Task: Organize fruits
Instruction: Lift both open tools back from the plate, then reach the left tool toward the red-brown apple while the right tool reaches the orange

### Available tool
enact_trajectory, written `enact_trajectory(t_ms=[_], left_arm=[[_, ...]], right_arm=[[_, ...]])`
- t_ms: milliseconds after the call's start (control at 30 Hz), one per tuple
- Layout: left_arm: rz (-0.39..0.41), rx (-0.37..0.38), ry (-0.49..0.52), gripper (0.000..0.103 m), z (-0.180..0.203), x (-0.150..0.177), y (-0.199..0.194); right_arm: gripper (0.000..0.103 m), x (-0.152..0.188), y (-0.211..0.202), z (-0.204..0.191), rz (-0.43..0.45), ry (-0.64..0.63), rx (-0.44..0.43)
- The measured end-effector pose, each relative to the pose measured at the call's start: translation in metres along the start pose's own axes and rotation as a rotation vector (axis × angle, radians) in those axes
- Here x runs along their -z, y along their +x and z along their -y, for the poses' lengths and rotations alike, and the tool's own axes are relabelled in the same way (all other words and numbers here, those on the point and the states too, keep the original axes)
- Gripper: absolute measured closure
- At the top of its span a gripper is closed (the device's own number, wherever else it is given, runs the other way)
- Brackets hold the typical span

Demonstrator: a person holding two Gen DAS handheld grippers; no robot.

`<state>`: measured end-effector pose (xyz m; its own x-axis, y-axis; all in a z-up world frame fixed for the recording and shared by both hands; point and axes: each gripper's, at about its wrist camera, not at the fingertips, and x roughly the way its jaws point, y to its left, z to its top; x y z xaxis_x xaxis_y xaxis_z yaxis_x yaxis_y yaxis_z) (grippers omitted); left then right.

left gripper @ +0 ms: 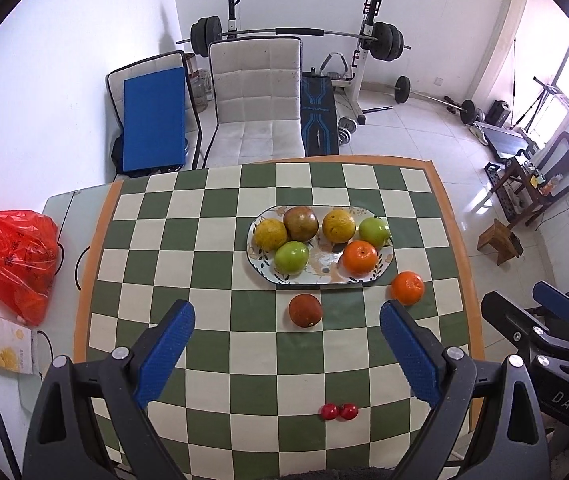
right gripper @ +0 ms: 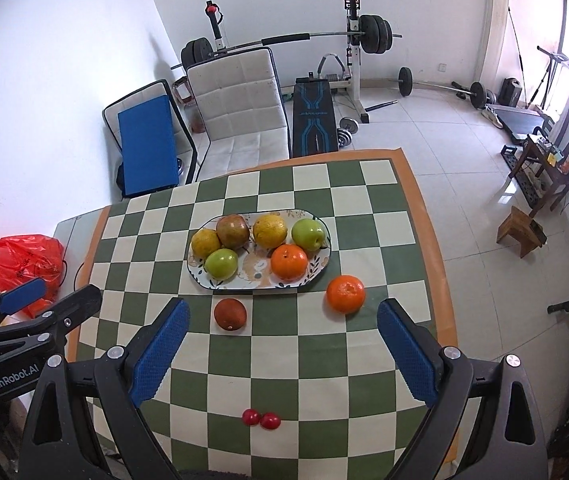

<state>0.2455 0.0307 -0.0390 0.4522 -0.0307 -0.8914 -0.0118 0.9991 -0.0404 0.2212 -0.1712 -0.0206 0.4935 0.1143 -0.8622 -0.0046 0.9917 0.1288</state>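
- Both the left gripper (left gripper: 287,312) and the right gripper (right gripper: 283,310) are held above the checkered worktop (left gripper: 212,216), jaws wide open and empty.
- Six fruits are seen on the plate (right gripper: 316,268) at mid-frame.
- Just below the plate lie a dark fruit (right gripper: 230,315) and an orange (right gripper: 345,294), well apart.
- Two cherries (right gripper: 261,419) are seen touching, low in the frame.

my tablecloth (left gripper: 220,200) is green-and-cream checked, orange-edged; the plate (left gripper: 320,276) is white with leafy floral print (two green apples (left gripper: 291,257), one orange (left gripper: 360,257)), and my gripper pads (left gripper: 166,354) are blue.
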Motion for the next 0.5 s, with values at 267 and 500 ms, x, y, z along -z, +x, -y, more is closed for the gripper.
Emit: enact_trajectory(t_ms=[267, 500], left_arm=[[-0.075, -0.078, -0.010, 0.006, -0.003, -0.004, 0.051], [-0.249, -0.087, -0.065, 0.006, -0.009, 0.000, 0.134]], right_arm=[[0.006, -0.006, 0.043, 0.027, -0.013, 0.029, -0.017], [0.006, -0.004, 0.134, 0.082, -0.159, 0.131, -0.001]])
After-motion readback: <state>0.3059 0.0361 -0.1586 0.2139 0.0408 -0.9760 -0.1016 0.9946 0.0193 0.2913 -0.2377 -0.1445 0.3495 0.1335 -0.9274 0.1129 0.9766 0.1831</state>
